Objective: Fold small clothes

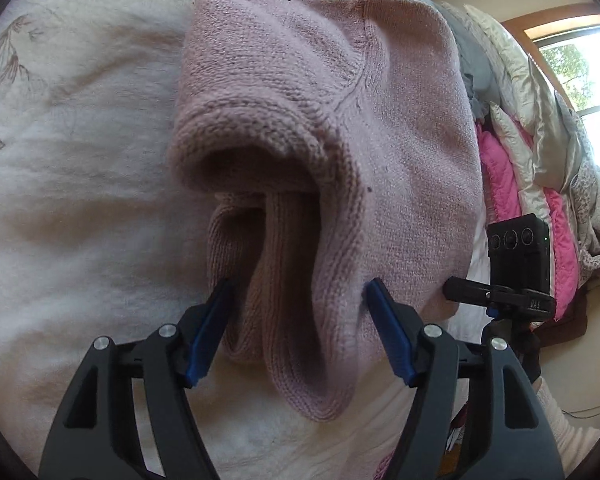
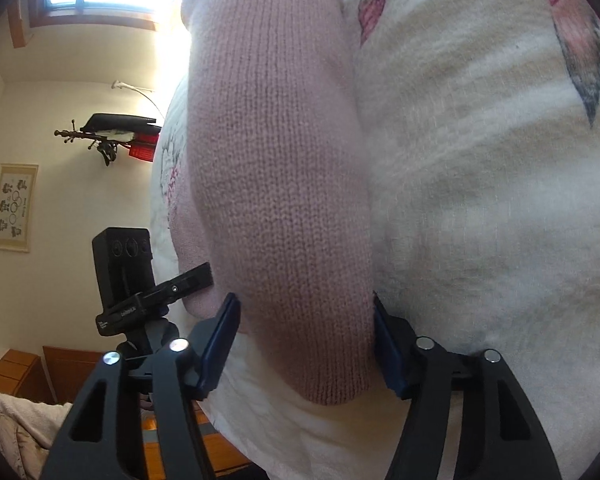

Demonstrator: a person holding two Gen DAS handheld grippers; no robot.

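Observation:
A pink knitted sweater lies partly folded on a white leaf-print bedspread. In the left wrist view my left gripper stands open, its blue pads straddling a bunched fold at the sweater's near edge. The right gripper's black body shows at the sweater's right edge. In the right wrist view a rounded fold of the sweater runs away from the camera. My right gripper is open around its near end, a pad on each side. The left gripper's black body sits just to the left.
A heap of pink and cream quilts and grey clothes lies beyond the sweater, by a window. The right wrist view shows the bed's edge, a coat rack, a framed picture and wooden furniture below.

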